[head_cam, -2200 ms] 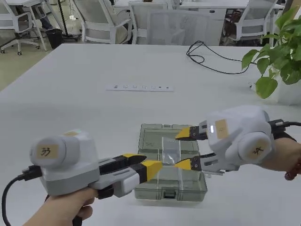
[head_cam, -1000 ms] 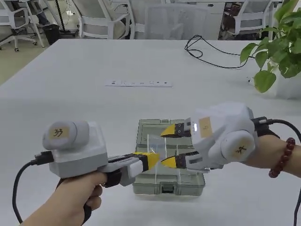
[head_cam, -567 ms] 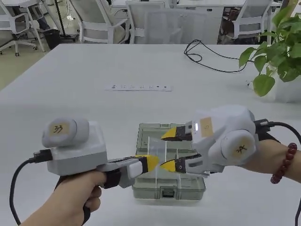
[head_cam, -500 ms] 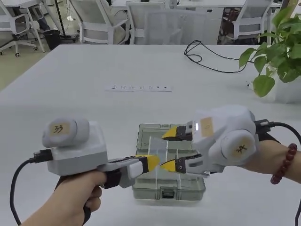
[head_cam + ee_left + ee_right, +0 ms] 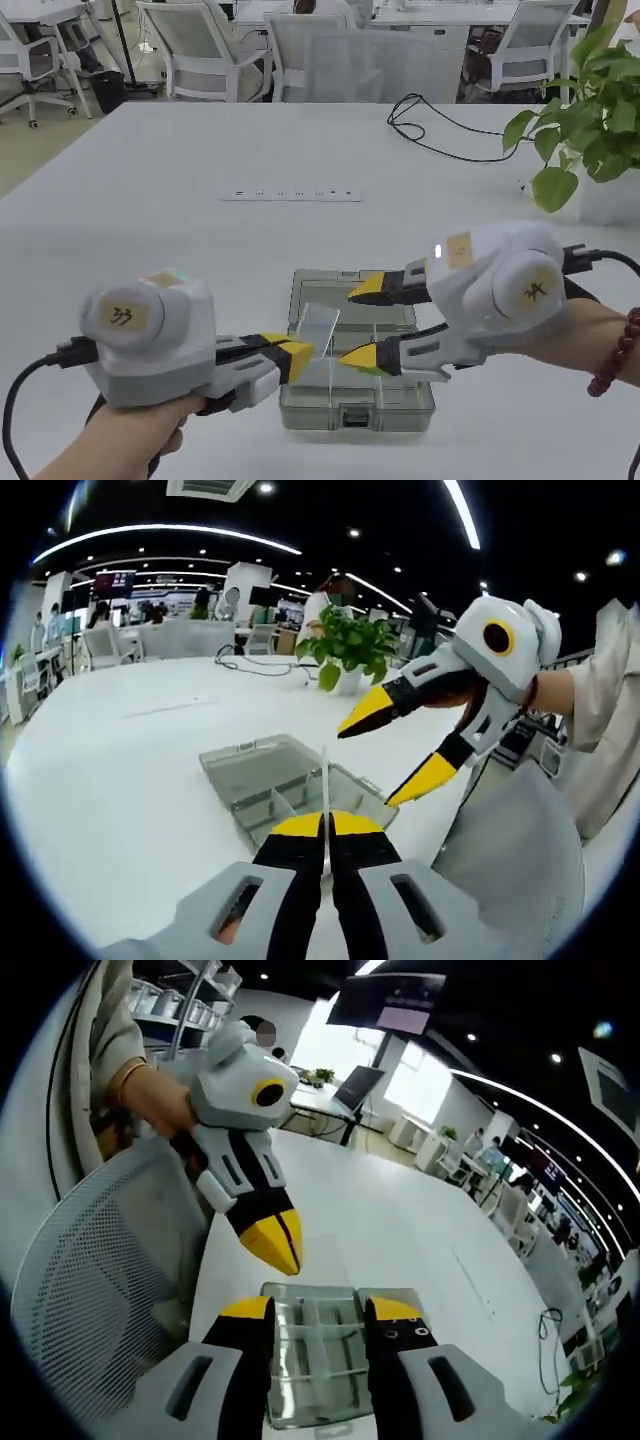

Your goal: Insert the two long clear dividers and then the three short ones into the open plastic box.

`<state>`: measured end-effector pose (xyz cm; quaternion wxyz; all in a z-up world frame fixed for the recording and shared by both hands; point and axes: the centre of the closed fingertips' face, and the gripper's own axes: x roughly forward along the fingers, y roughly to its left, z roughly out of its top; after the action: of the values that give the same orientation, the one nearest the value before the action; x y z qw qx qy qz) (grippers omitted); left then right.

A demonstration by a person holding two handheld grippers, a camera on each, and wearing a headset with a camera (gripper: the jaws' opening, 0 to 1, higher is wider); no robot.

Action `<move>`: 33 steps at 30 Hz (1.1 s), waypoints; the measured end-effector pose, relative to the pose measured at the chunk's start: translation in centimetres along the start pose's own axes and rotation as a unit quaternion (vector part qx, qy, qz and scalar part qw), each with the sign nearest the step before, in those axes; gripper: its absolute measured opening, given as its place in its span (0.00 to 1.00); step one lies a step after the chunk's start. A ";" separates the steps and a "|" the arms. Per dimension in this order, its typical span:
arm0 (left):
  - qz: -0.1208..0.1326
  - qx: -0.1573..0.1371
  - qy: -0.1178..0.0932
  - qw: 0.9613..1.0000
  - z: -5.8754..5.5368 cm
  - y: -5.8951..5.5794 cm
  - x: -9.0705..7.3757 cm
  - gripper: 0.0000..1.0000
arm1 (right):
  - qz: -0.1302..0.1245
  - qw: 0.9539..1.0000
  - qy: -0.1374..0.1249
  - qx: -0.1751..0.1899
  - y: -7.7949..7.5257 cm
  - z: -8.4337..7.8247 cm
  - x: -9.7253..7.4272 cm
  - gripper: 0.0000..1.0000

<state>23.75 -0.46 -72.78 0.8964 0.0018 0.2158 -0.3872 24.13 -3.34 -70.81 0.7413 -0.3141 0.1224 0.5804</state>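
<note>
Bright, even office light; head view sharp, gripper views warped.
Ceiling strips (image 5: 150,527) light the white table (image 5: 200,150) softly, leaving only a faint shadow by the box (image 5: 400,395). The clear divider (image 5: 318,322) carries a pale sheen. Both gripper views bend hard toward their edges, where near things blur.

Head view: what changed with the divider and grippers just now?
The left gripper, shut on the clear divider, drew back toward the left side of the box, tipping the divider from upright to slanted. The right gripper stayed open over the box.
</note>
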 end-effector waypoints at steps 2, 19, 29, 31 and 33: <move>-0.002 0.027 0.004 1.000 -0.1 0.0 -0.1 0.00 | 0.002 1.000 -0.004 0.007 0.0 0.1 -0.1 0.37; -0.046 0.188 0.025 0.981 -0.6 -1.6 -0.9 0.00 | 0.048 0.998 -0.026 0.022 2.1 0.9 -0.8 0.31; -0.079 0.238 0.027 0.968 -0.7 -2.7 -1.0 0.00 | 0.090 0.995 -0.044 0.007 3.4 1.5 -0.8 0.24; -0.085 0.245 0.030 0.965 -0.8 -2.9 -1.0 0.00 | 0.096 0.994 -0.046 0.005 3.6 1.6 -0.7 0.22; -0.091 0.244 0.028 0.965 -0.8 -3.1 -1.0 0.00 | 0.104 0.993 -0.047 0.002 3.9 1.7 -0.6 0.20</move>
<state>20.65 -1.85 -72.63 0.8230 0.2122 0.1391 -0.5082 19.99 -2.33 -70.41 0.6821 -0.2708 0.1203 0.6685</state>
